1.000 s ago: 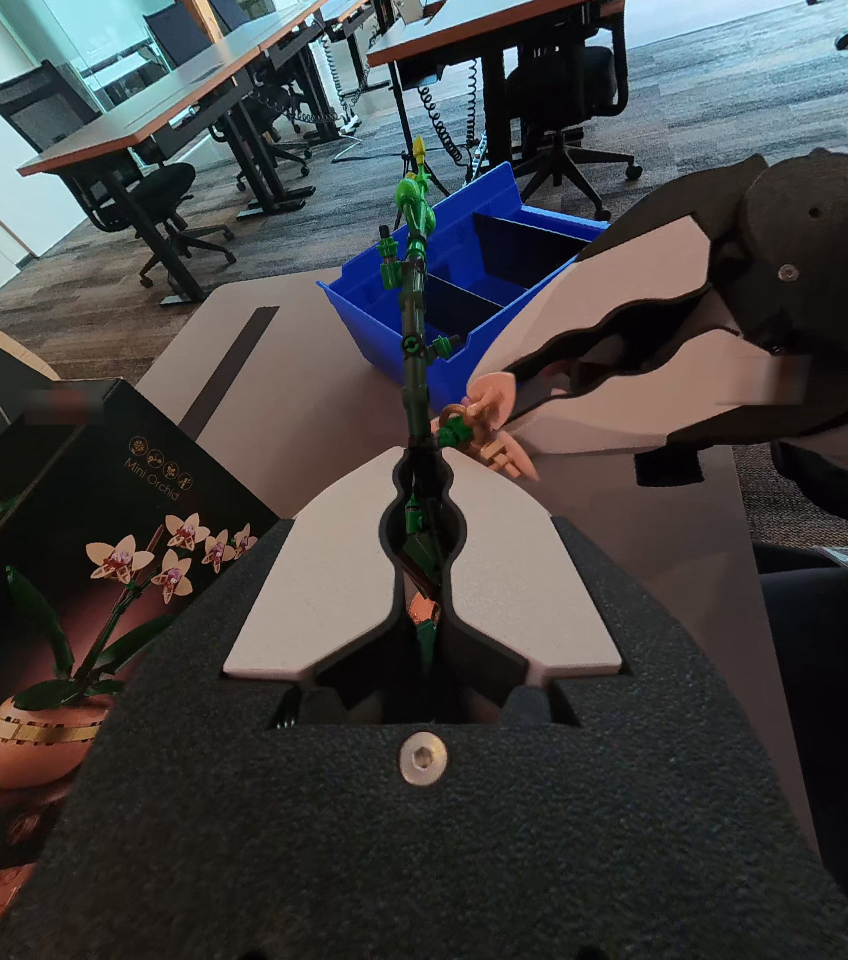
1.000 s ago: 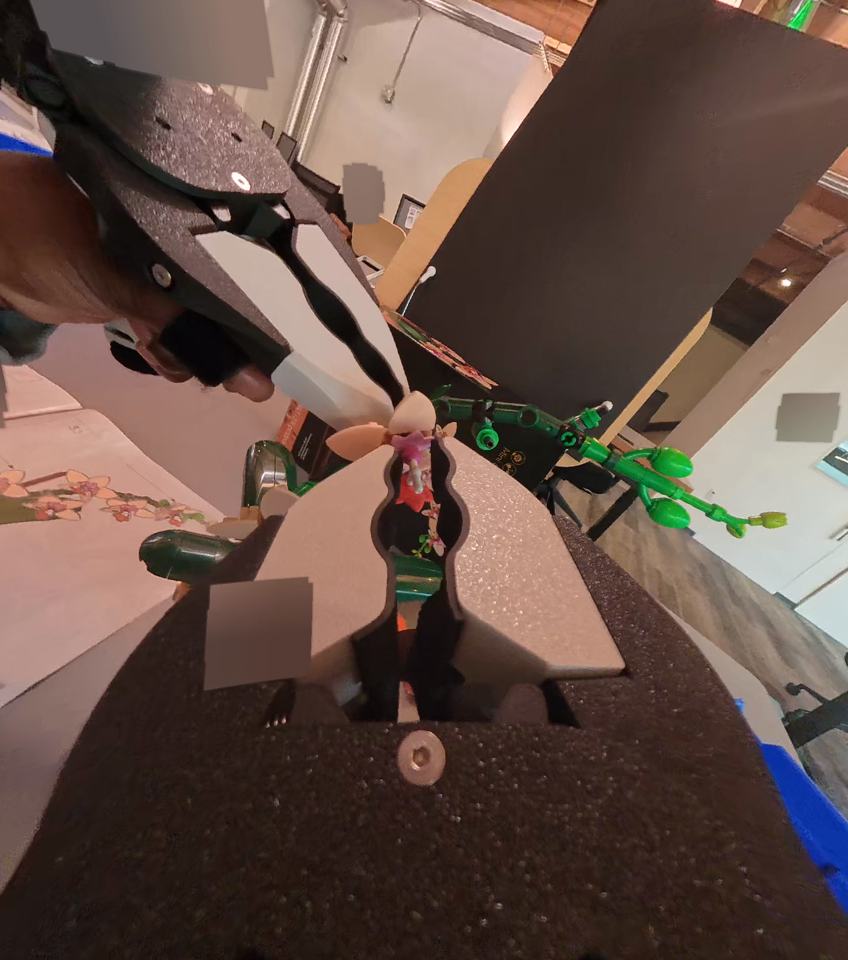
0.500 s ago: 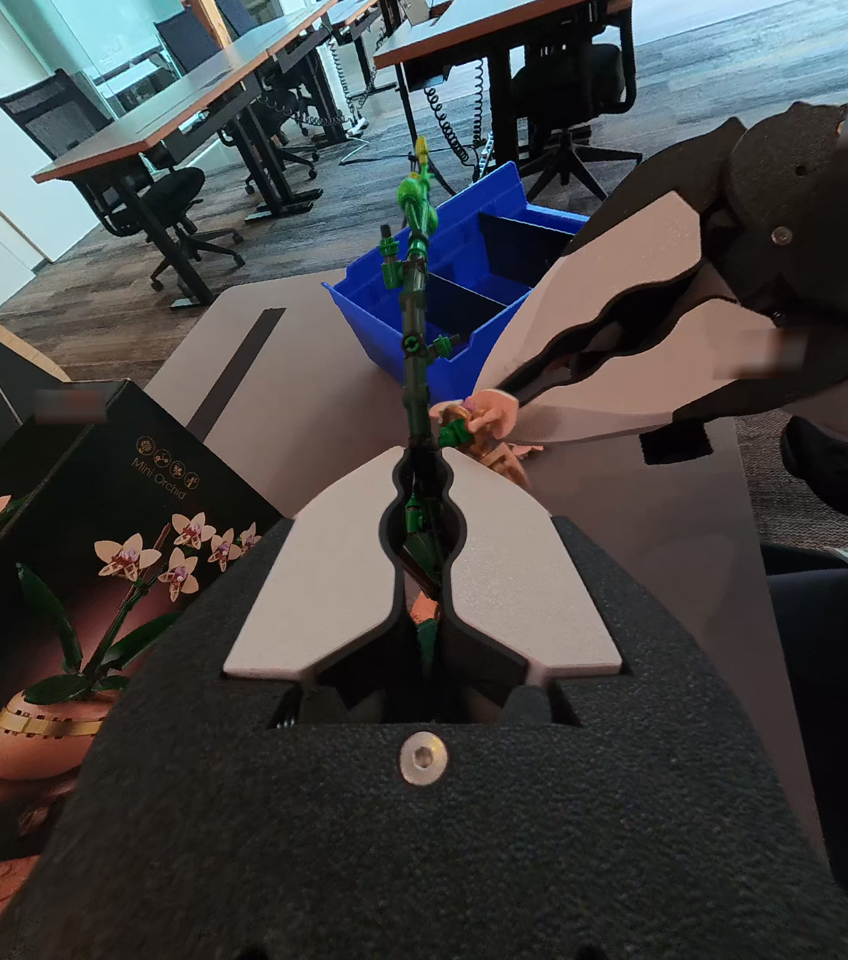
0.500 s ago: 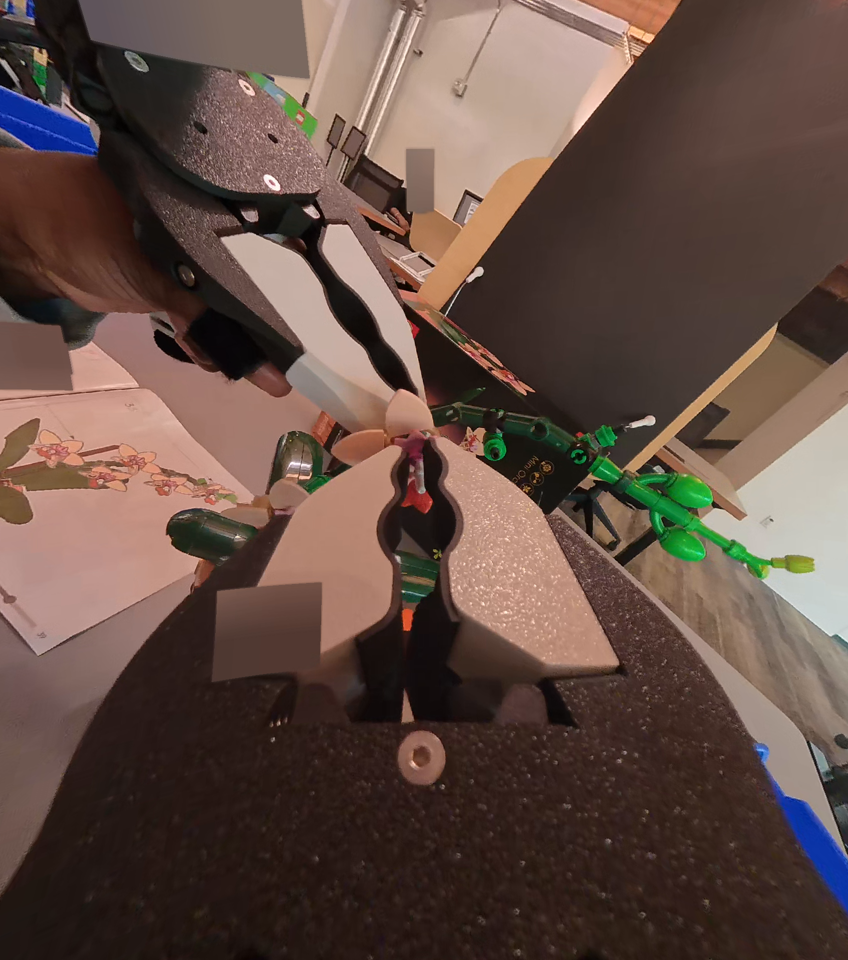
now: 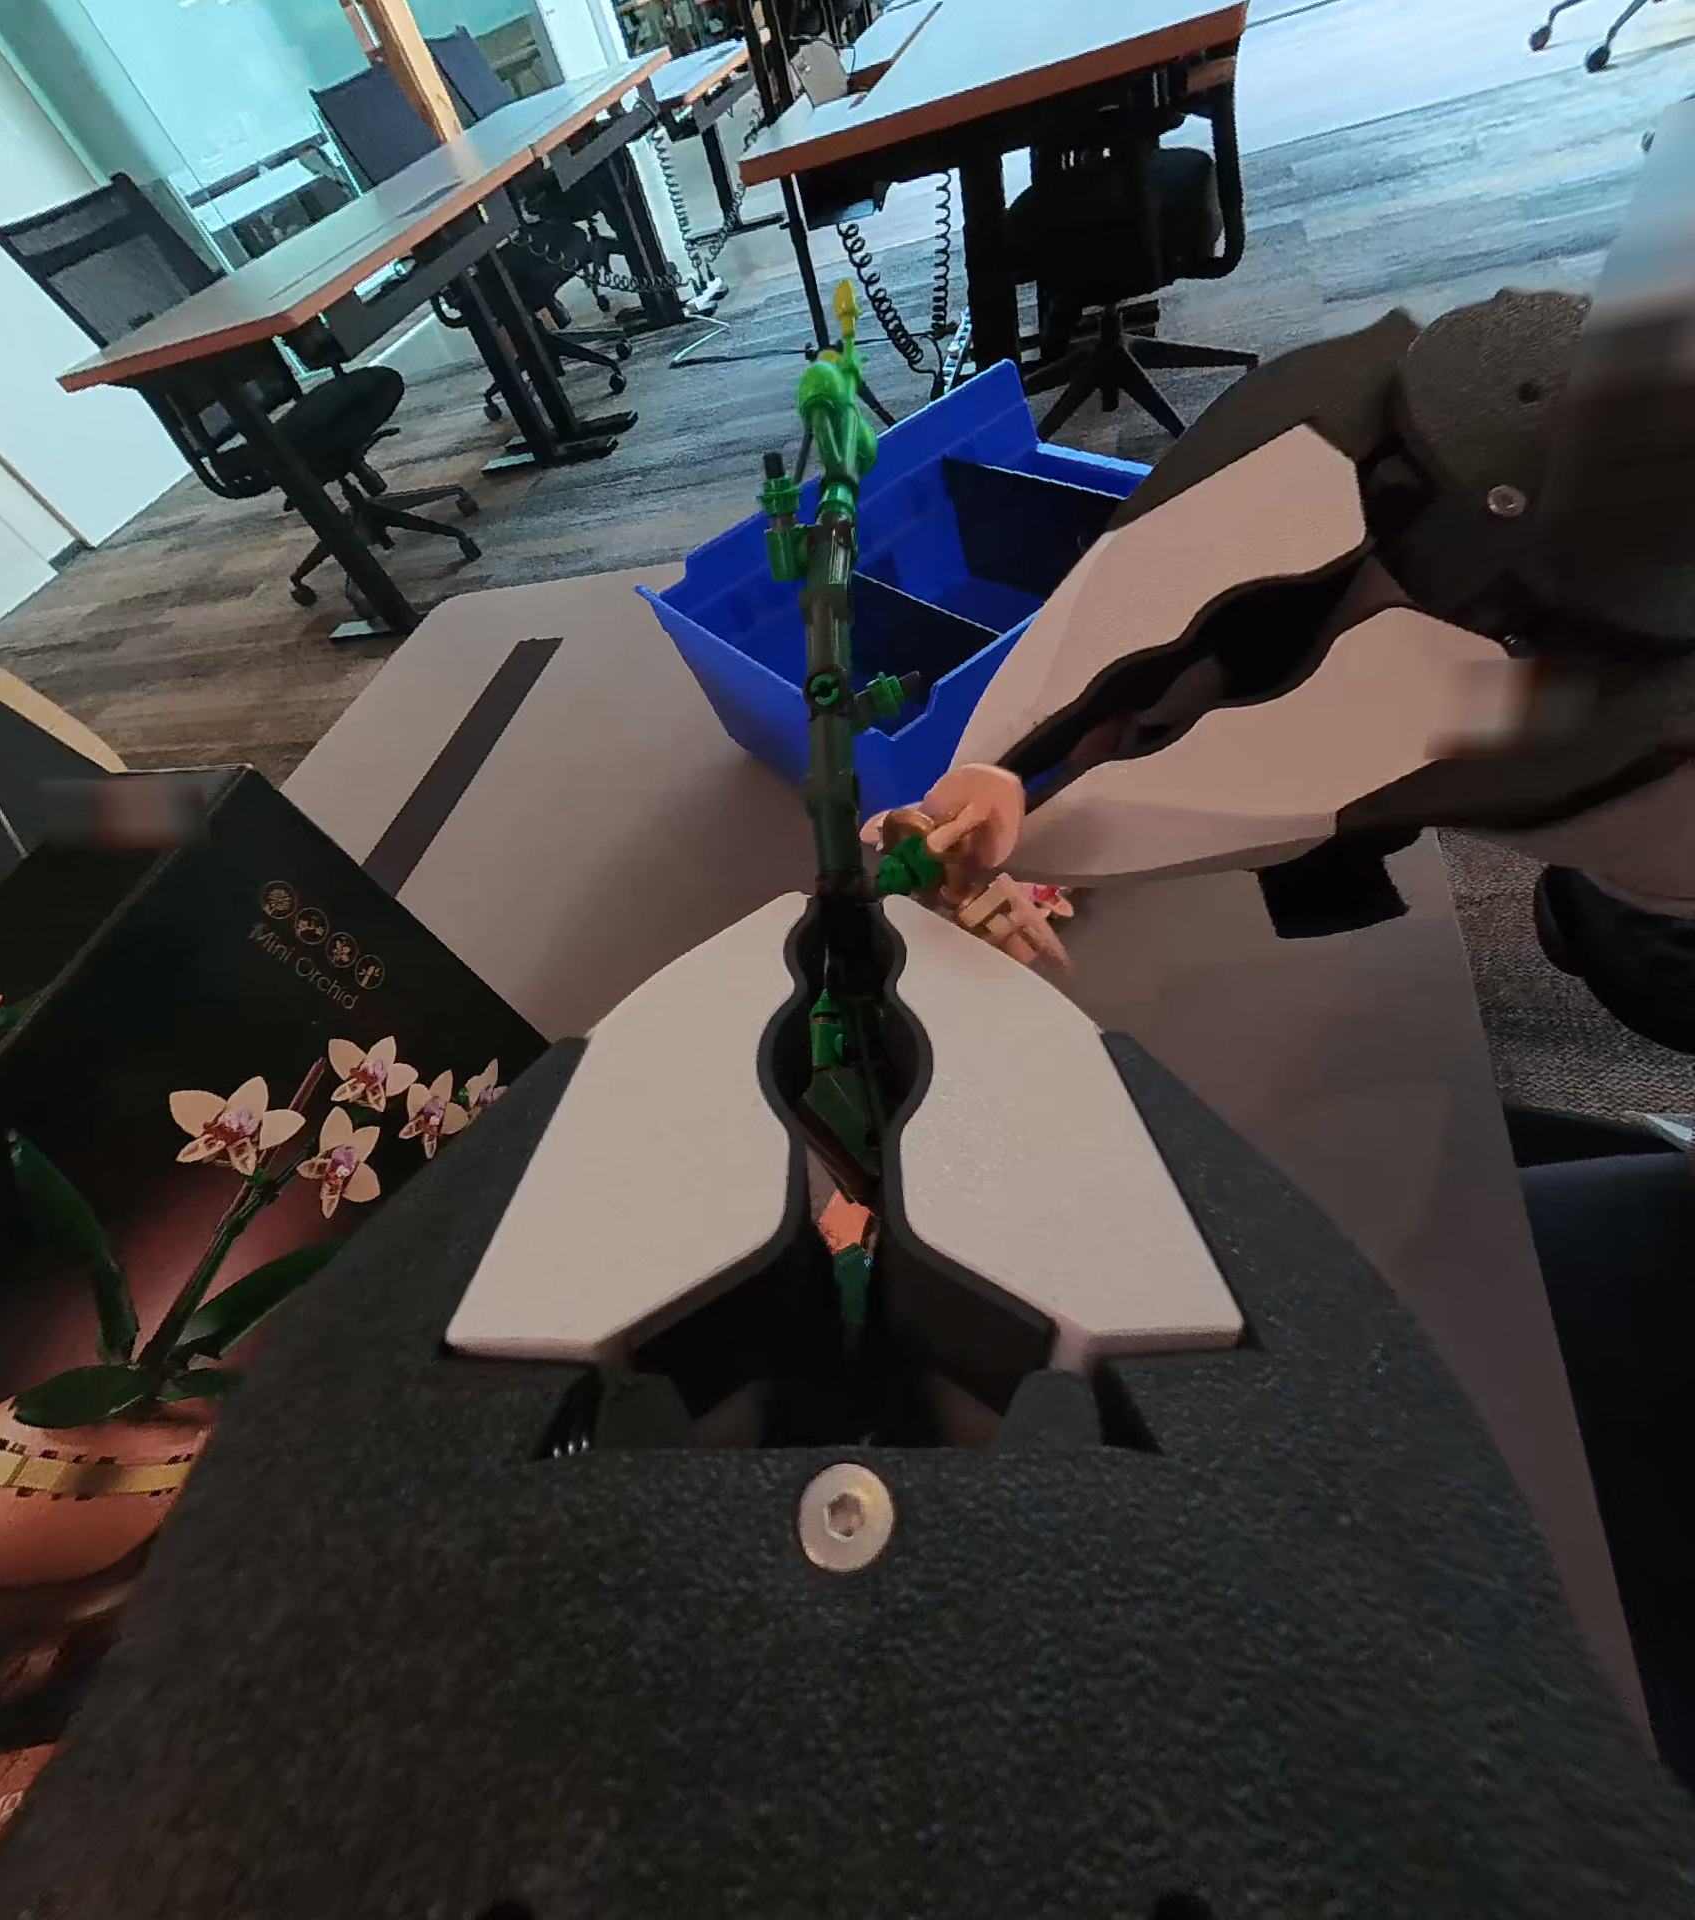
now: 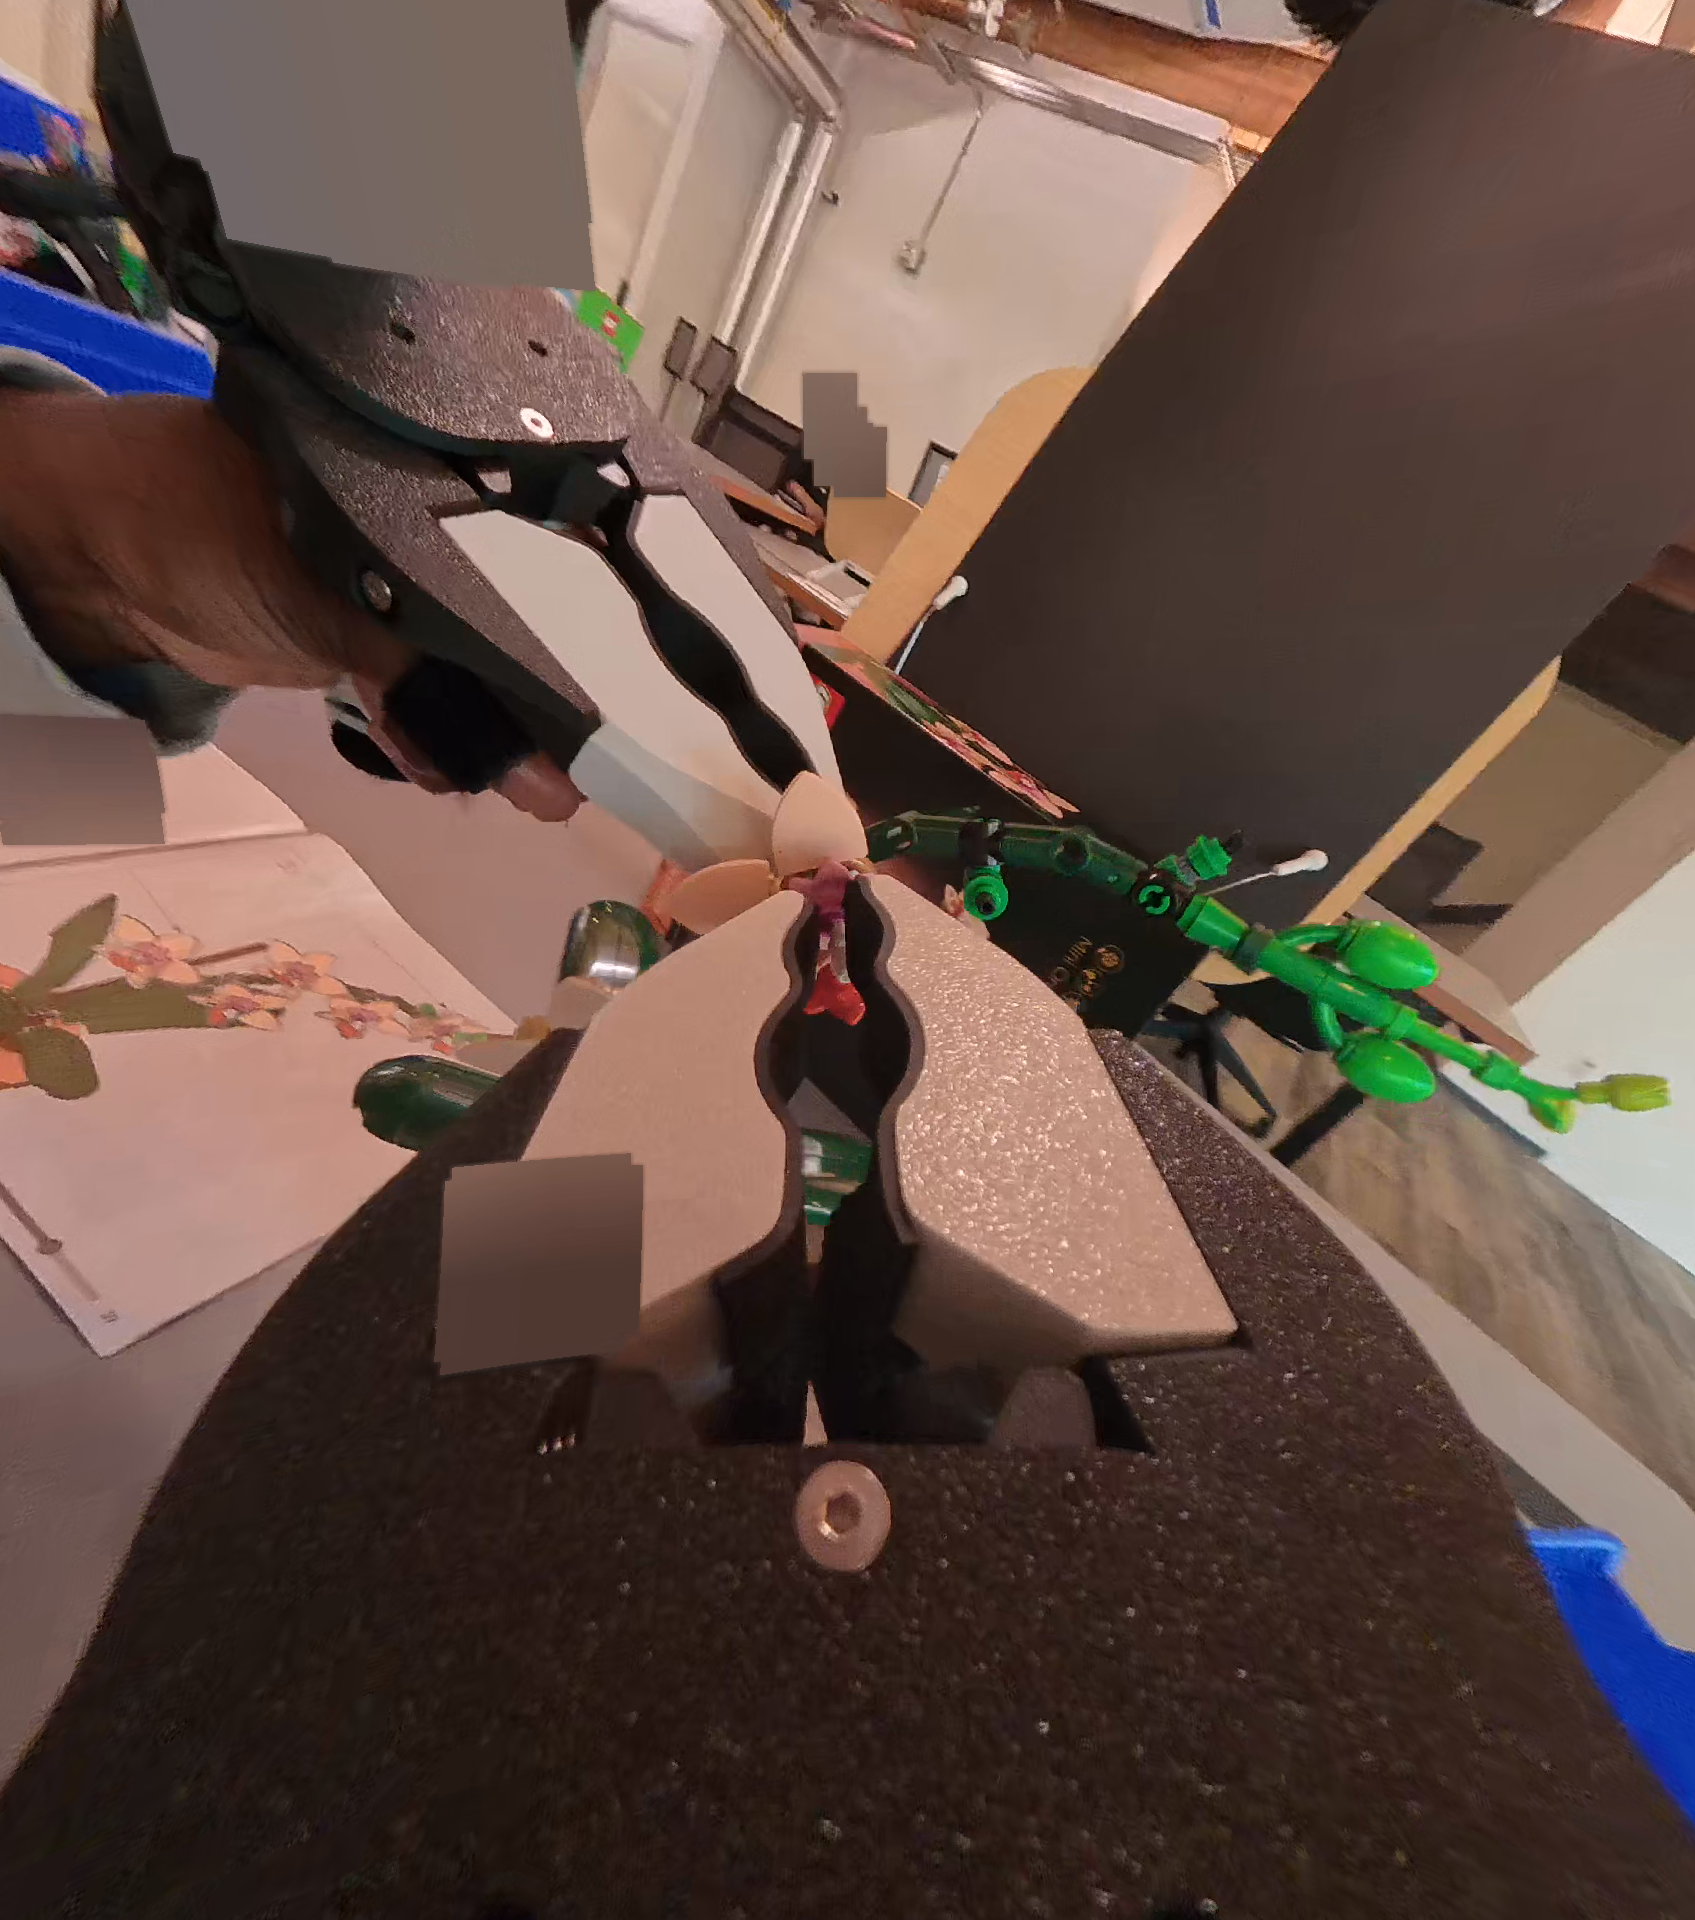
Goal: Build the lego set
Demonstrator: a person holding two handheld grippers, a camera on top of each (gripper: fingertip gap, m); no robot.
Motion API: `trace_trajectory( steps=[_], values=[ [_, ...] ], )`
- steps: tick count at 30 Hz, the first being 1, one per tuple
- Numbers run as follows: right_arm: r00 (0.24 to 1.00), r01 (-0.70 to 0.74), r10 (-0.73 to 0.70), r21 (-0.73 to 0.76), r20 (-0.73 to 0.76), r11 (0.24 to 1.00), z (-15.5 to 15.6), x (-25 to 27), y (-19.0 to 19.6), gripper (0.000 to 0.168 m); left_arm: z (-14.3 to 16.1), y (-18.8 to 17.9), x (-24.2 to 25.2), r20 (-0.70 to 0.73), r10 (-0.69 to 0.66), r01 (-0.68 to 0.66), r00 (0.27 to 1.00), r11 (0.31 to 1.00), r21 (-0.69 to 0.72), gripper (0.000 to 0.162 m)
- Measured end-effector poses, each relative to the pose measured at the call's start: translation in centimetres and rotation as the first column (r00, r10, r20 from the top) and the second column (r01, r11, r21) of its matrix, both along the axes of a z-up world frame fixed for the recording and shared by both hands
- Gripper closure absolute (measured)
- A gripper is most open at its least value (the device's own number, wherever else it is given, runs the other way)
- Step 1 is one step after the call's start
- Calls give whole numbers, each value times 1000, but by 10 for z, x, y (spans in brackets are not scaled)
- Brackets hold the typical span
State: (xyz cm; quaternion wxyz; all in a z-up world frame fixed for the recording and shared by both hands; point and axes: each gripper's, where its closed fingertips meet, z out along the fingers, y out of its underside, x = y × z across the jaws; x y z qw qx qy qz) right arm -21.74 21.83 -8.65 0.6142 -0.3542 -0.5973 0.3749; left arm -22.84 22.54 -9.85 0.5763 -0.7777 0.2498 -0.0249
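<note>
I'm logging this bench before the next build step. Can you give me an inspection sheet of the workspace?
Surface: grey table, a dark stripe along it.
Job's things: green stem with buds at its tip; cream flower at a side stud near the stem's base; instruction sheet lying flat.
Clutter: blue bin with dividers; set box standing on the left.
Grippers: left gripper shut on the stem; right gripper shut on the flower.
Cables: coiled cords under the desks.
Surroundings: office desks, chairs, a black board.
</note>
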Motion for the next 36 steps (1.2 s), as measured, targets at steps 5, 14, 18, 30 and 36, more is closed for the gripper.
trace_trajectory(
  steps=[5,14,18,30,36],
  values=[
    [997,-68,64,-89,-37,994,-1,-1,0,164,0,0,0,-2,-2,2,1000,1000,7,155],
    [991,-131,131,-42,-15,991,0,3,-4,163,0,-2,3,-77,-30,32,997,999,32,154],
    [992,-123,122,108,11,987,1,3,-6,163,0,-3,4,-58,-40,41,998,999,26,154],
    [997,-75,75,220,6,973,2,0,-6,157,1,-5,2,-28,-33,34,999,998,48,154],
    [997,-75,72,251,24,965,2,-1,-6,155,1,-6,2,-41,-37,39,998,998,52,154]
  ],
)
